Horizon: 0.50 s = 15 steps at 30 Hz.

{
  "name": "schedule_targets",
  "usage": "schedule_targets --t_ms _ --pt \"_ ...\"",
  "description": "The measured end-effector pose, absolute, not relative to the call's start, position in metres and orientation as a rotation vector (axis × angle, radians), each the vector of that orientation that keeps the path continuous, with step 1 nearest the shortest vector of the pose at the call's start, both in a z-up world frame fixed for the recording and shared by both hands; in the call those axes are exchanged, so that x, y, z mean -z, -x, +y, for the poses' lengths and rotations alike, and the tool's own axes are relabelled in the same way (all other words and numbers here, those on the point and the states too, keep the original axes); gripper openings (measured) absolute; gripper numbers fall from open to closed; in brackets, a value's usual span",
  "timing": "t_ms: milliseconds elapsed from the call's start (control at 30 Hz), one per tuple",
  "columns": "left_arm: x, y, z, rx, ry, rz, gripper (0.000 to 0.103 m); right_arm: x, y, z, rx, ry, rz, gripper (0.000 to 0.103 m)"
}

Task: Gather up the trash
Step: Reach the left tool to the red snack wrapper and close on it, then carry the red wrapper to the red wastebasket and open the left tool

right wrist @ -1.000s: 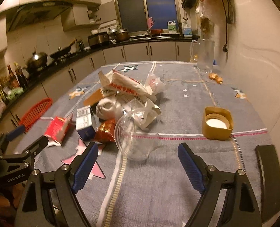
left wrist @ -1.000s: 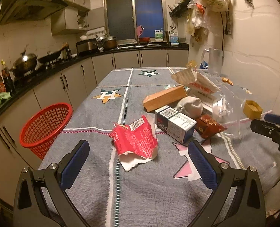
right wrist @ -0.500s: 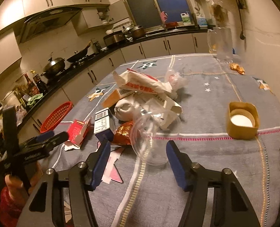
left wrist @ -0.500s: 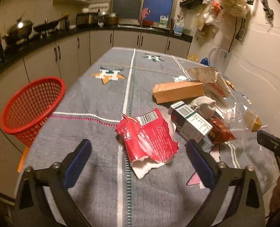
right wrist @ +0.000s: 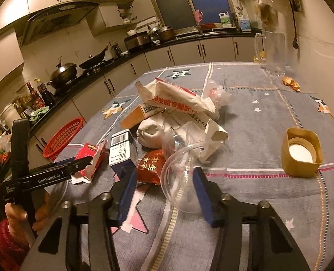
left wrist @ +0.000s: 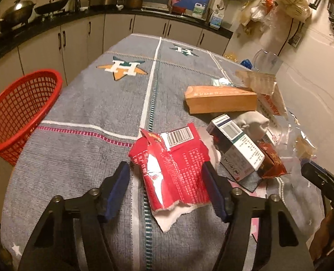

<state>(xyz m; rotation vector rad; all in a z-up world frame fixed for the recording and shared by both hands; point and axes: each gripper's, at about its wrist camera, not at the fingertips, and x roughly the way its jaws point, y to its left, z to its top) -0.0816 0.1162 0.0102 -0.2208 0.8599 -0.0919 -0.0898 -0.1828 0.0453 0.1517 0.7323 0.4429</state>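
Trash lies heaped on the cloth-covered worktop [left wrist: 88,103], well to the right of the red basket [left wrist: 20,110] that hangs over its left edge. The left gripper [left wrist: 167,178] has just been closing around a torn red wrapper [left wrist: 173,164]; its right pad touches the wrapper's edge, the left pad stands just clear, so nothing is clamped. The right gripper [right wrist: 164,187] has been closing too, its jaws either side of a clear plastic cup [right wrist: 185,180], whether pressing it I cannot tell.
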Motion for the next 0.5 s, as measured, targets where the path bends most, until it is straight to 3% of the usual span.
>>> schedule_targets --t_ms 67,133,200,367,500 --pt "-0.010 0.080 0.116 0.090 0.219 0.857 0.055 -0.043 0.087 -0.181 -0.440 -0.146 0.742 0.037" --pt "-0.010 0.077 0.115 0.092 0.213 0.867 0.036 -0.041 0.085 -0.179 -0.434 -0.139 0.747 0.026" --pt "-0.010 0.078 0.115 0.098 0.219 0.869 0.026 -0.041 0.086 -0.181 -0.427 -0.141 0.738 0.023" --pt "-0.014 0.082 0.113 0.098 0.218 0.848 0.023 -0.046 0.090 -0.186 -0.405 -0.134 0.716 0.011" --pt "-0.023 0.087 0.109 0.102 0.200 0.814 0.017 -0.052 0.096 -0.189 -0.400 -0.126 0.693 0.008"
